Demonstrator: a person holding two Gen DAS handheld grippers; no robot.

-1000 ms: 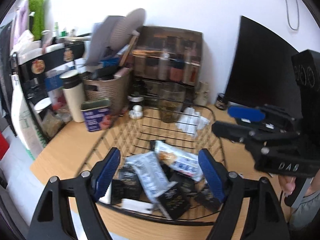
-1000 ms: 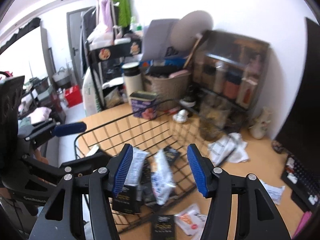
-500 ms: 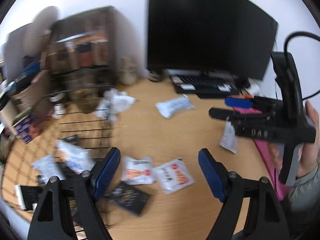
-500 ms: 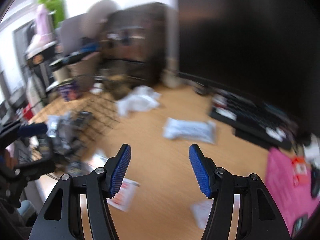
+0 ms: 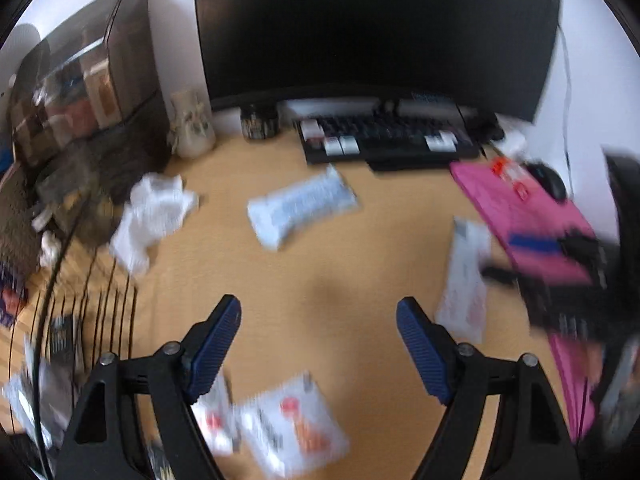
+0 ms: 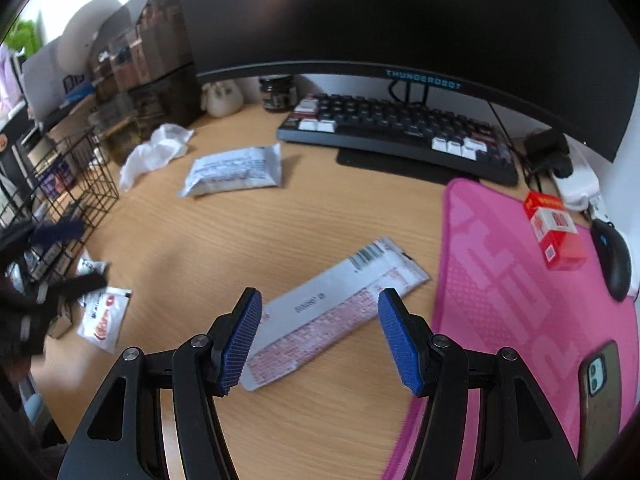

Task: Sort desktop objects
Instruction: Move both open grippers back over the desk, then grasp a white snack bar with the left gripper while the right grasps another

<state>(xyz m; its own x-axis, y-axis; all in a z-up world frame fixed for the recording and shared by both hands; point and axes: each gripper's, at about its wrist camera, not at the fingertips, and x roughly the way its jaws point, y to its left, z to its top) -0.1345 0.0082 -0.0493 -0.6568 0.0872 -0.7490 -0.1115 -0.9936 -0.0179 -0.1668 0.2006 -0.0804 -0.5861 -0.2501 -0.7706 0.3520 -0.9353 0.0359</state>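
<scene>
2 tongs, both spread wide and holding nothing. Found the right tongs (image 6: 320,308) low over the worktop (image 6: 224,240), with the long flat packet (image 6: 344,300) lying flat just ahead, in line with the gap between the blue pads. Saw its long side running on a slant, from low on the left up to the right. Saw the near end down by the left pad and the far end, the one with the bar code, up beside the edge of the pink mat (image 6: 520,280). Could not tell if that end touched the mat.

Found the left tongs (image 5: 318,312) over bare wood, with the small white sachets (image 5: 292,428) just below them. Made out the same long packet (image 5: 464,280) off to their right side, blurred, close by the right tongs. Judged the right tongs much the nearer of the 2, so theirs the likely grab.

Guessed a small turn of the wrist would be needed first, to set the pads across the thin width and not along the length. Feared a flat packet like this could slip or bend.

Spotted the wire basket (image 6: 80,168) well off to the left, with packets inside. Judged that the likely home for this 1, with plenty left to sort, like the silver pouch (image 6: 234,172).
</scene>
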